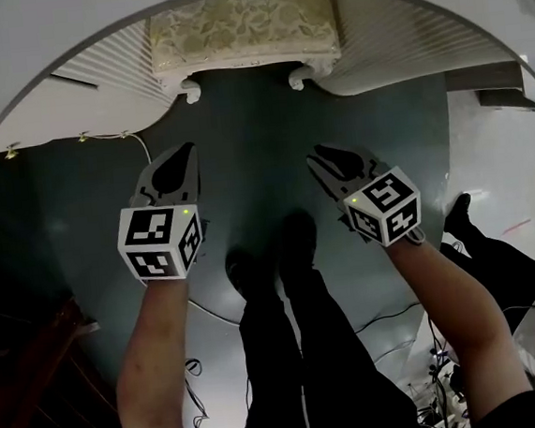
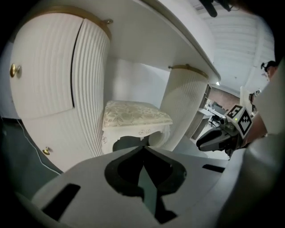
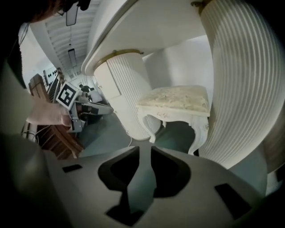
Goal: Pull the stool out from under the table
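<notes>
Through the head view I counted one stool (image 1: 242,27), tucked under the table (image 1: 43,32), and two grippers well short of it: left gripper (image 1: 184,152) and right gripper (image 1: 320,153). The left gripper view showed its jaws closed together and empty. The right gripper view showed its jaws slightly apart with nothing between them.

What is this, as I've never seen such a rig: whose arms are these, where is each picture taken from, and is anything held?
No robot here: a person holds a two-jaw gripper in each hand. The head view comes from a camera on the person's head, looking down at the left gripper, the right gripper and the person's legs on the dark floor. The two gripper views come from cameras riding on each gripper, looking along its jaws. Ahead, a white stool with a patterned cushion stands tucked under a white table, between its ribbed pedestals. Nothing is held: the left jaws are together, the right ones slightly apart, both empty and short of the stool.
</notes>
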A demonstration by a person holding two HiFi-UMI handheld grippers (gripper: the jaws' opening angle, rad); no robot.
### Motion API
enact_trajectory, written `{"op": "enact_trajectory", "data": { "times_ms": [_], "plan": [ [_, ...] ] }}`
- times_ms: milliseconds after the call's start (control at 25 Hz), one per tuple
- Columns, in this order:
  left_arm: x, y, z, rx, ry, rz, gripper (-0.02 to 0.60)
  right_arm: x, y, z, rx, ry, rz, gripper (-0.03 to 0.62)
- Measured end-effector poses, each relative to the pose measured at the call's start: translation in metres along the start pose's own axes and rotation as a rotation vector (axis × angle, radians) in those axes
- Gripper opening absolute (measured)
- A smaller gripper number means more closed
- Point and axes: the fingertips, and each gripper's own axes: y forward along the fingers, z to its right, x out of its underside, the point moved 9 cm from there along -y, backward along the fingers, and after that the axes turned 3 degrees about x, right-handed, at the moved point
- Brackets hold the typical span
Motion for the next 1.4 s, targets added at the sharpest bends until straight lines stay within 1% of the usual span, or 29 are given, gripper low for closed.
{"op": "enact_trajectory", "data": {
  "times_ms": [120,200,320,400,480,520,600,640,720,760,840,920,1040,1200,1280,1400],
  "plan": [
    [0.008,0.016,-0.013,-0.028,-0.032,0.005,0.008,0.009,0.016,0.019,0.010,0.030,-0.029,0.106],
    [0.011,0.028,-0.020,-0.030,-0.040,0.001,0.008,0.006,0.023,0.035,0.037,0.035,-0.015,0.107],
    [0.009,0.044,-0.029,-0.011,-0.044,0.006,0.008,-0.008,0.032,0.063,0.121,0.009,0.028,0.107],
    [0.009,0.052,-0.039,-0.031,-0.033,0.008,0.008,-0.021,0.039,0.081,0.169,-0.014,0.043,0.107],
    [0.011,0.062,-0.050,-0.074,0.003,-0.008,0.008,-0.034,0.045,0.097,0.204,-0.027,0.054,0.114],
    [0.011,0.068,-0.055,-0.090,0.036,-0.024,0.008,-0.039,0.048,0.106,0.222,-0.029,0.057,0.123],
    [0.010,0.081,-0.060,-0.100,0.126,-0.064,0.009,-0.046,0.053,0.121,0.261,-0.020,0.054,0.146],
    [0.008,0.085,-0.060,-0.099,0.168,-0.082,0.021,-0.046,0.056,0.128,0.274,-0.003,0.050,0.154],
    [0.004,0.091,-0.063,-0.103,0.213,-0.100,0.057,-0.046,0.062,0.139,0.285,0.056,0.046,0.172],
    [0.003,0.095,-0.068,-0.113,0.212,-0.097,0.082,-0.047,0.065,0.143,0.286,0.081,0.047,0.183],
    [0.003,0.103,-0.079,-0.135,0.176,-0.095,0.121,-0.048,0.070,0.152,0.281,0.096,0.046,0.198],
    [0.003,0.112,-0.085,-0.140,0.145,-0.109,0.140,-0.047,0.074,0.158,0.269,0.078,0.032,0.221],
    [0.001,0.123,-0.097,-0.137,0.166,-0.136,0.169,-0.042,0.083,0.161,0.264,0.027,-0.003,0.242],
    [-0.012,0.125,-0.118,-0.174,0.153,-0.121,0.229,-0.046,0.092,0.165,0.292,-0.047,-0.021,0.242],
    [-0.018,0.124,-0.123,-0.173,0.160,-0.112,0.232,-0.049,0.096,0.165,0.284,-0.064,-0.024,0.242],
    [-0.024,0.126,-0.123,-0.147,0.176,-0.116,0.232,-0.050,0.101,0.163,0.271,-0.072,-0.034,0.242]
  ]
}}
